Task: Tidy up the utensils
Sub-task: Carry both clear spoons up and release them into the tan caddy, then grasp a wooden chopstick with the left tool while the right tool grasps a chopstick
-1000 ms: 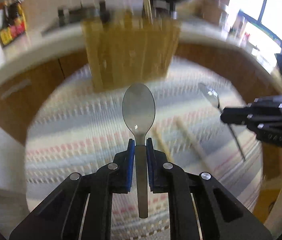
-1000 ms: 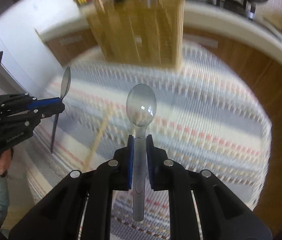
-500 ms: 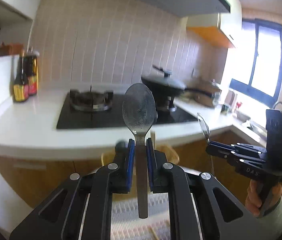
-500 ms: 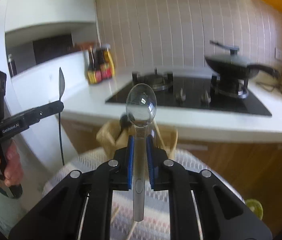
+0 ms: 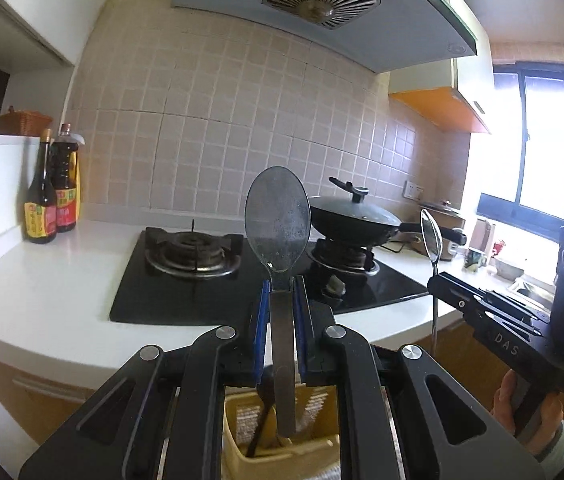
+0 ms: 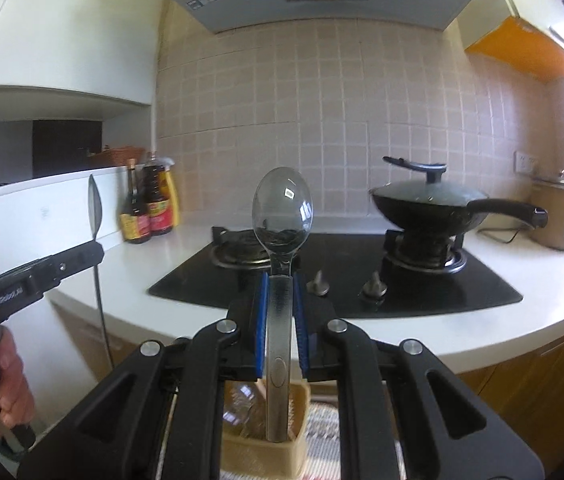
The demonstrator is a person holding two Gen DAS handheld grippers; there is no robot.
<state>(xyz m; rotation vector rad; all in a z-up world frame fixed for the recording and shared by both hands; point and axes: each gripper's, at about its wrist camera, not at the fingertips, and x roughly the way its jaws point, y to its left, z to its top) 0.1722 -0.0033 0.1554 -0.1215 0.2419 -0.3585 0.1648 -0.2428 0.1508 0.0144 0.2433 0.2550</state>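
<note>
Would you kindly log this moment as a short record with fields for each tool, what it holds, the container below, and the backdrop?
left tool: shut on matte spoon, bowl up, handle down
right tool: shut on shiny spoon, bowl up, handle down
utensil holder: tan, directly below both handles; a dark utensil already stands in it
placement: spoon handle ends at the holder's opening, both tools gripping
backdrop: black gas stove, lidded wok on a burner, sauce bottles on the white counter
</note>
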